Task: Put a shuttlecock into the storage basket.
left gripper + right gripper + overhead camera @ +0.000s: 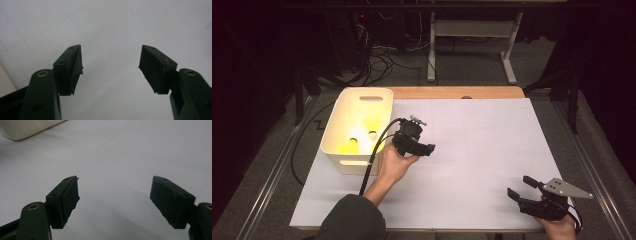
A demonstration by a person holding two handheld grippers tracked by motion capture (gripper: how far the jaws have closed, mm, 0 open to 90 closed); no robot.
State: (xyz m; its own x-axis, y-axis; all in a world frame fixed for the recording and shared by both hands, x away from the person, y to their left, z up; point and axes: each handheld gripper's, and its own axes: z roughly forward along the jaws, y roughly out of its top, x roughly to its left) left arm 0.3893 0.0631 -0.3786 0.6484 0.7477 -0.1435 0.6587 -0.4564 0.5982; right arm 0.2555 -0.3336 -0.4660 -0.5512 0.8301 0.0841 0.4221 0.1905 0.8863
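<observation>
A cream plastic bin (343,134) stands at the left of the white table sheet (482,150), with yellow things inside that I cannot make out. Just right of the bin a hand holds my left gripper (430,148), jaws pointing right over the sheet. In the left gripper view that gripper (110,67) is open, with only bare sheet between the pads. My right gripper (520,186) sits low at the front right corner, pointing left. In the right gripper view it (115,200) is open too, nothing between its jaws.
The bin's corner (27,128) shows at the top left of the right gripper view. A black cable (374,155) trails from the left gripper toward the front. Metal rails run along both table sides, and desk legs and cables lie on the floor behind.
</observation>
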